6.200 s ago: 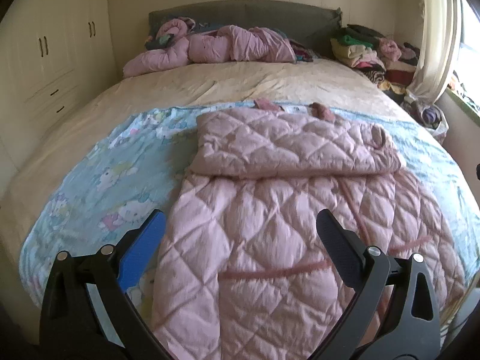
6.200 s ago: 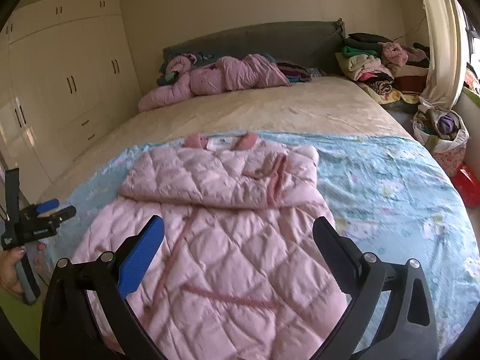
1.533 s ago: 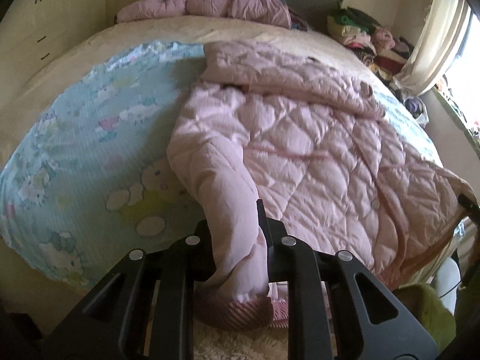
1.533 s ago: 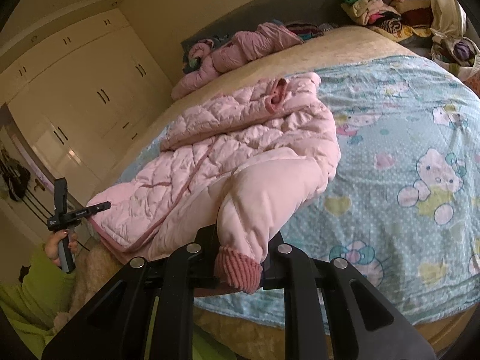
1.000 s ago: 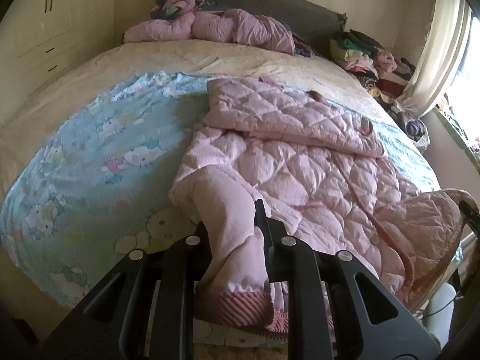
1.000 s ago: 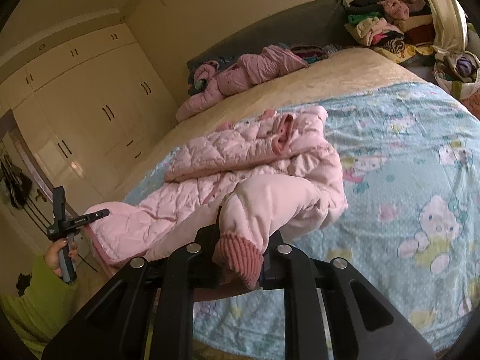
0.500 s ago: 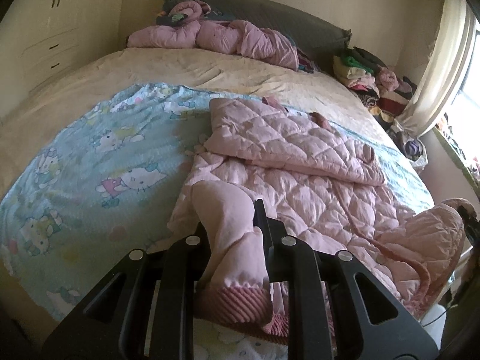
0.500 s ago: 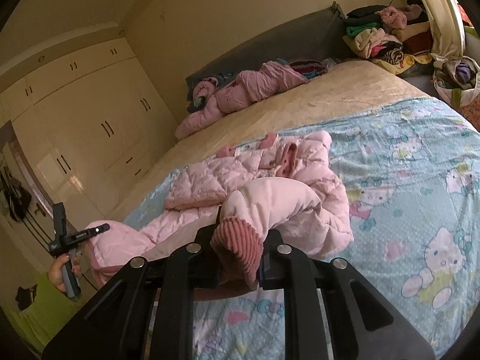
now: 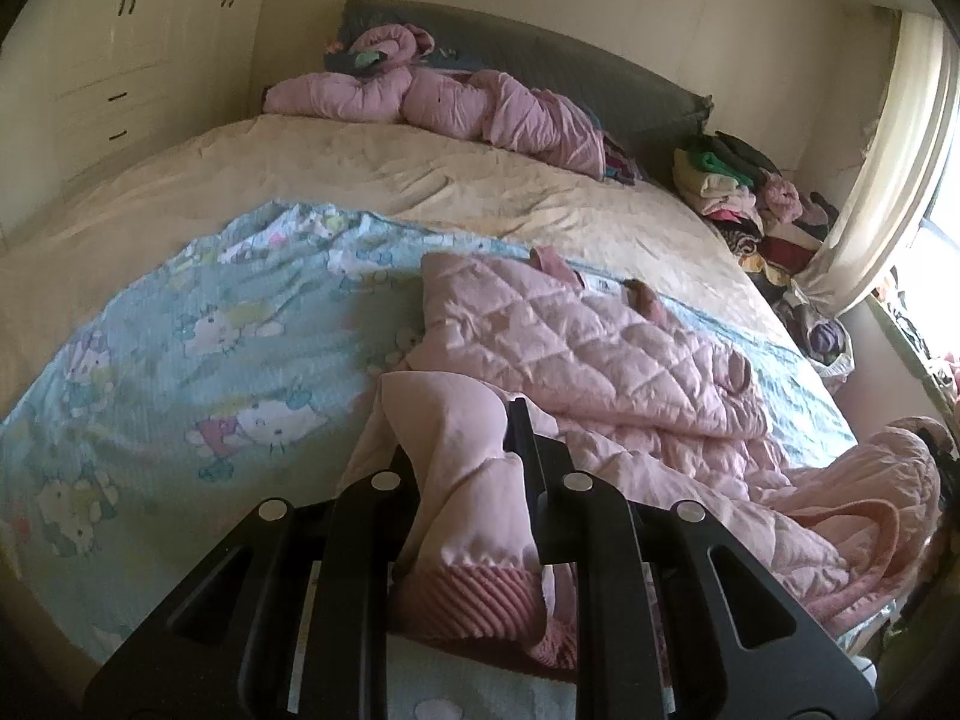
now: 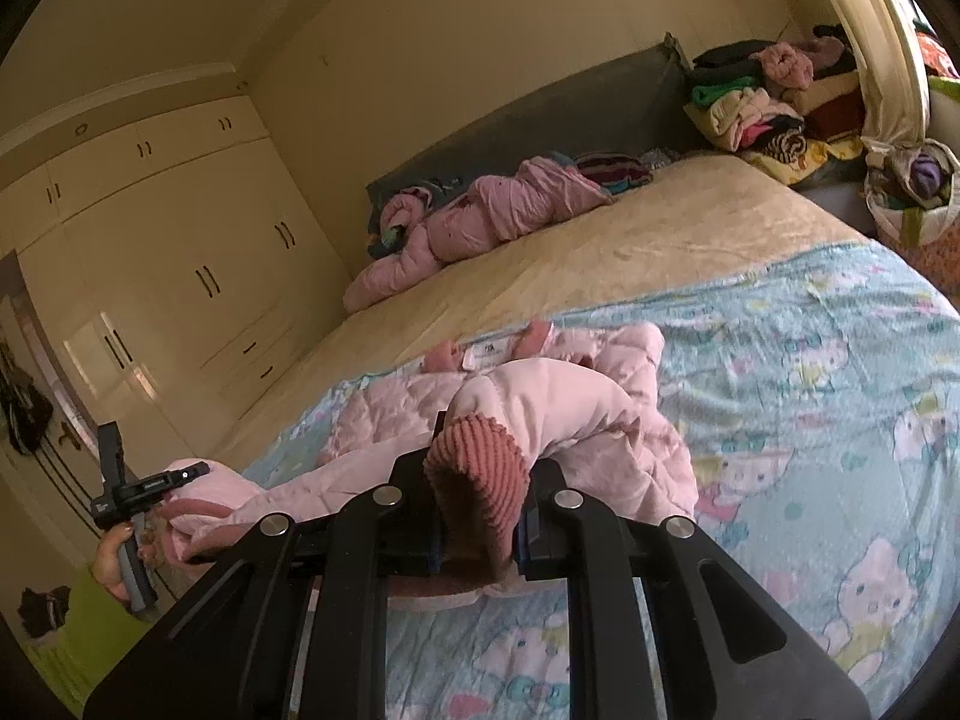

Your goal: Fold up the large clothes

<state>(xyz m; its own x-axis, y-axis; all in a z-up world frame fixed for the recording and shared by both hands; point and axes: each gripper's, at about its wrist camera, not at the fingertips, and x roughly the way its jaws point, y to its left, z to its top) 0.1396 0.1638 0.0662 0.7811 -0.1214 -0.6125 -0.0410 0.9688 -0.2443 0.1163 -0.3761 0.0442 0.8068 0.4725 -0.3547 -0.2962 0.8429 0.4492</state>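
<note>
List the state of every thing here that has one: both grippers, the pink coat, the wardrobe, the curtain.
Left gripper: shut on the coat's ribbed hem corner.
Right gripper: shut on the other ribbed hem corner.
Pink quilted coat: sleeves folded across the top, lower end lifted off the blanket.
Cartoon blanket: spread flat under the coat.
Wardrobe: doors and drawers closed.
Curtain: drawn aside, gathered.

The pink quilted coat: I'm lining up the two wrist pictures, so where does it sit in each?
Left wrist: pink quilted coat centre to lower right, its edge clamped in the left gripper.
Right wrist: coat at centre, a ribbed cuff in the right gripper.
Shared landmark: grey headboard.
</note>
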